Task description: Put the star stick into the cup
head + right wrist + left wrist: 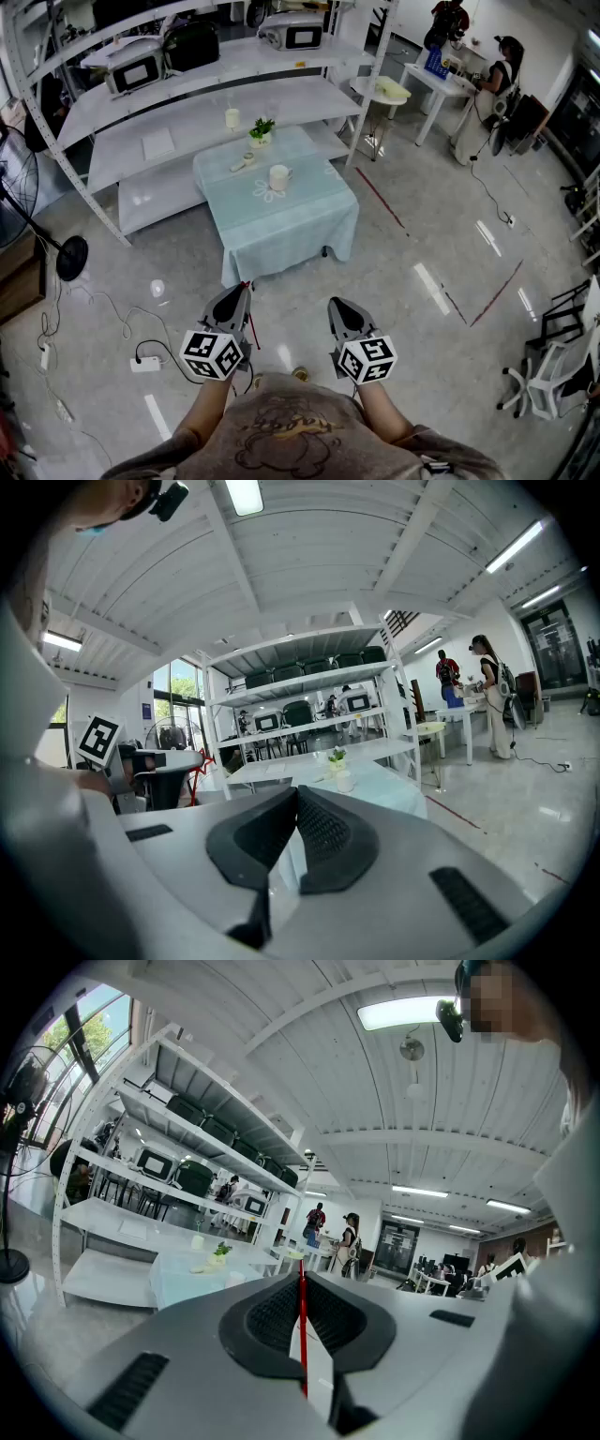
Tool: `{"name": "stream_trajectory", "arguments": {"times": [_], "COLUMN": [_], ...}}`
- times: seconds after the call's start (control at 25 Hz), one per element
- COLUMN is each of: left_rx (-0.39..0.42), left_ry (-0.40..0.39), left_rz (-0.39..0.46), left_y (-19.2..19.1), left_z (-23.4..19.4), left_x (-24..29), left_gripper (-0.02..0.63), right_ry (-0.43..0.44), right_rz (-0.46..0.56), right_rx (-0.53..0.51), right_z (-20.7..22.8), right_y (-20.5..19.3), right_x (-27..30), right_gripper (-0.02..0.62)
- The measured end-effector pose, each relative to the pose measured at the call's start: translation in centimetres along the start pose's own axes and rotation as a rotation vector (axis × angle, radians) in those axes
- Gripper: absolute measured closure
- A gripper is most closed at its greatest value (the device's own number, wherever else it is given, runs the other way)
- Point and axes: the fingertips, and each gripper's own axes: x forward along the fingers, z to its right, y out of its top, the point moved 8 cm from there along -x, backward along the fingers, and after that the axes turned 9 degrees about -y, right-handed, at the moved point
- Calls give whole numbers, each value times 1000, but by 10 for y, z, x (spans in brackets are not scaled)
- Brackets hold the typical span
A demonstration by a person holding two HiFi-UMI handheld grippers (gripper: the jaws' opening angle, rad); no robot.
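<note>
My left gripper [242,290] is shut on a thin red star stick [302,1335], which stands up between the jaws; its red tip [248,283] pokes out in front. From the right gripper view the stick's red star end [198,766] shows at the left. The white cup [279,177] stands on the pale blue tablecloth [300,220], well ahead of both grippers, and shows small in the gripper views [234,1279] [345,782]. Held beside the left one, my right gripper [335,303] has its jaws closed together with nothing in them.
A small potted plant [261,131] and a flat object [242,165] sit on the table's far side. White shelving [187,112] stands behind it with another cup [232,118] and machines. Cables and a power strip [145,363] lie on the floor at left. People work at back right.
</note>
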Motion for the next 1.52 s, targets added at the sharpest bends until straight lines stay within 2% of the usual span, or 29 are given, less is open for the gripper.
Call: {"name": "stream_trajectory", "arguments": {"times": [0.44,0.92,1.24,1.52], "left_rx": [3,20,6,-3], "left_ry": [39,82,81,52], "left_rz": [9,67,89,84], "left_y": [-3,-13,-9,-5], "left_z": [3,25,2,-26], "left_x": [13,59,98,152], "left_gripper": [574,574,574,574], "right_ry": [28,78,71,39], "right_rz": [-9,-12,-20,-28], "right_rx": [18,6,6,9], "right_z": [14,69,86,113], "right_y": [1,5,11,20], "right_x": [13,34,73,117], "right_gripper": [594,594,594,594]}}
